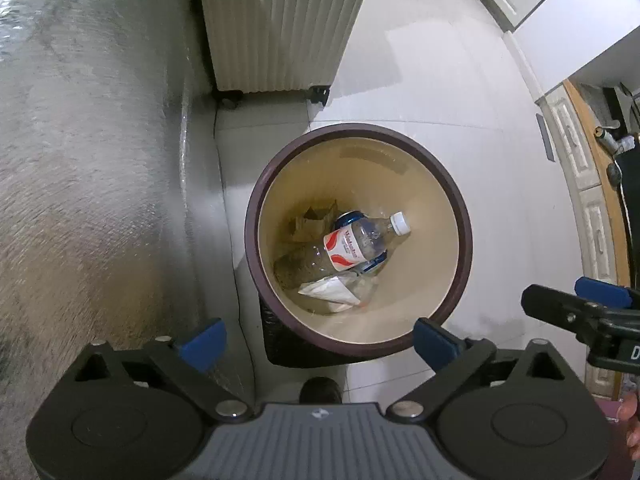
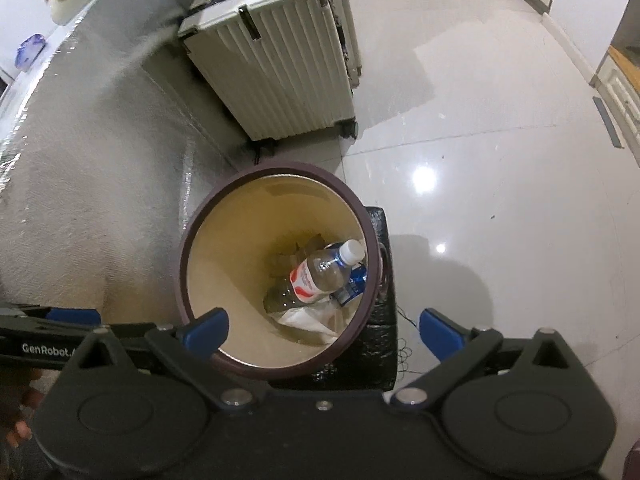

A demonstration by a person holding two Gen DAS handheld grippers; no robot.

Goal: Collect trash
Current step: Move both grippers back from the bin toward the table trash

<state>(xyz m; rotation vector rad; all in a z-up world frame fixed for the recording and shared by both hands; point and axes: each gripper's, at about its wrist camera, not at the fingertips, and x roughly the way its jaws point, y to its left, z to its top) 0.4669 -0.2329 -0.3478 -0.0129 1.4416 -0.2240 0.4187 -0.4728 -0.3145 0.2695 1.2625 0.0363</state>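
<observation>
A round bin with a dark brown rim (image 1: 256, 200) (image 2: 184, 256) and cream inside stands on the floor below both grippers. At its bottom lie a clear plastic bottle (image 1: 352, 244) (image 2: 320, 272) with a red and white label, a blue can (image 1: 350, 218) (image 2: 356, 282), a white wrapper (image 1: 328, 292) (image 2: 308, 320) and brown cardboard scraps (image 1: 312, 220). My left gripper (image 1: 316, 340) hangs open above the bin's near rim, nothing between its blue pads. My right gripper (image 2: 324, 332) is open too, over the near rim, empty. Its finger (image 1: 560, 308) shows at the right of the left wrist view.
A cream ribbed suitcase (image 1: 280, 24) (image 2: 276, 68) stands beyond the bin. A grey textured counter (image 1: 88, 160) (image 2: 80, 184) borders the bin's left. A black block (image 2: 380, 320) sits against the bin. White tiled floor (image 2: 500, 200) spreads right; cabinet fronts (image 1: 580, 168) line the far right.
</observation>
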